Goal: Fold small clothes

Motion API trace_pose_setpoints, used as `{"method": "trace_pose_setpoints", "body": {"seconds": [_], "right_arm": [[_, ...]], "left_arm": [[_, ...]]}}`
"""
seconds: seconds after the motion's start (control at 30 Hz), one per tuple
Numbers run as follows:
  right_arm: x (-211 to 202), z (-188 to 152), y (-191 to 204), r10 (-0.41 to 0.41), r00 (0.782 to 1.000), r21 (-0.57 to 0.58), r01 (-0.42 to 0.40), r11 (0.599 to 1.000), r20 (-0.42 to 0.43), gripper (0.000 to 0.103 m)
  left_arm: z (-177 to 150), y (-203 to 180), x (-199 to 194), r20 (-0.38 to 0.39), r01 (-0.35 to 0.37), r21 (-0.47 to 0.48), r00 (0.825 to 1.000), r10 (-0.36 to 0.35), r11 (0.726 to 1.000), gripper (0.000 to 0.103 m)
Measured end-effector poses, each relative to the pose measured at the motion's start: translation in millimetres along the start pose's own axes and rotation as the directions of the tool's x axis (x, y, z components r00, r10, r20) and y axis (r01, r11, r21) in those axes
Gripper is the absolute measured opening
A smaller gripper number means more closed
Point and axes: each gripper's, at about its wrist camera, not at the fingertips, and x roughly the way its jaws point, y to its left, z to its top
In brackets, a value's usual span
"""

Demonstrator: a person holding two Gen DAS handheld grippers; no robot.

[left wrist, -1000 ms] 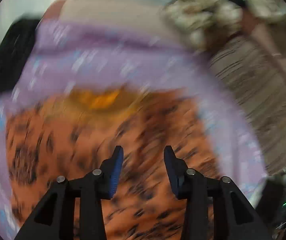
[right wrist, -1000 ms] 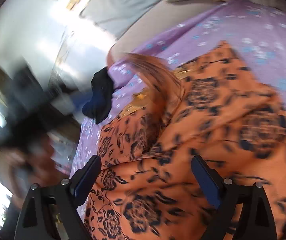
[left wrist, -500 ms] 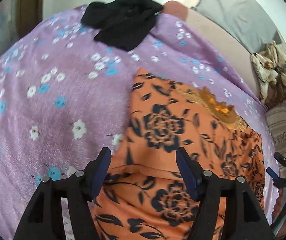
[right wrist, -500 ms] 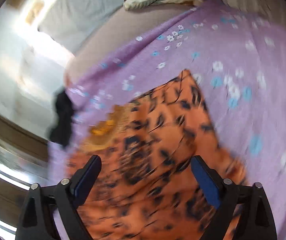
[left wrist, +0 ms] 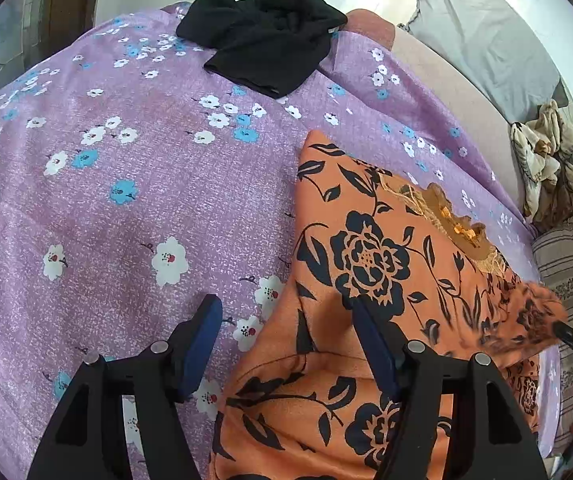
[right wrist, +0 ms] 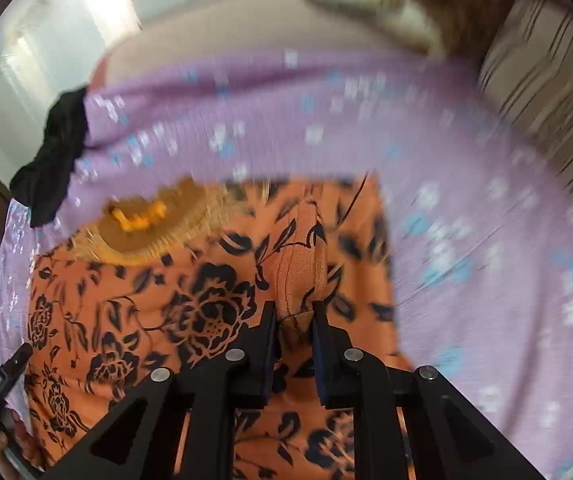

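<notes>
The orange flowered garment (left wrist: 370, 264) lies on the purple flowered sheet (left wrist: 126, 184). The right gripper (right wrist: 293, 320) pinches a raised fold of it between narrow jaws. The left gripper (left wrist: 286, 344) stands wide over the garment's left edge, holding nothing. Farther off, a black cloth (left wrist: 266, 36) sits near the sheet's far edge.

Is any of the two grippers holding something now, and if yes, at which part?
The right gripper pinches a raised fold of the orange floral garment, near its right side edge. The left gripper is open over the garment's left edge and holds nothing.
</notes>
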Motion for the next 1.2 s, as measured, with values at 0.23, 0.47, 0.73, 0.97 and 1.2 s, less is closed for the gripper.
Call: {"method": "trace_pose_setpoints", "body": {"seconds": [0.23,0.47,0.73,0.97,1.2], "right_arm": [[37.0,-33.8,-25.3,-0.025,0.992,0.061,0.033,0.998,-0.127,0.064],[6.8,7.4,-18.2,0.263,0.964,0.109,-0.265,0.958,0.034,0.076],[105.0,13.9,-65.9,0.450,0.893,0.457,-0.399,0.795,-0.004,0.072],[41.8,-15.4,-61.3,0.373,0.928,0.328,-0.354,0.876,0.004,0.076],[-39.1,-95.5,-69.6,0.399,0.917,0.271,-0.381,0.884,-0.011,0.076]], "left_arm": [[4.0,-8.6,-23.8,0.101,-0.023,0.031,0.995,0.019,0.999,0.074],[-4.6,-19.0,10.9,-0.027,-0.122,0.136,0.992,0.127,0.983,0.081],[-6.3,-20.4,9.9,0.001,-0.131,0.174,0.991,0.133,0.976,0.083],[-2.6,-19.3,13.4,-0.009,-0.117,0.163,0.993,0.120,0.980,0.084],[-17.3,-14.8,-15.6,0.088,-0.098,0.140,0.992,0.086,0.985,0.084]]}}
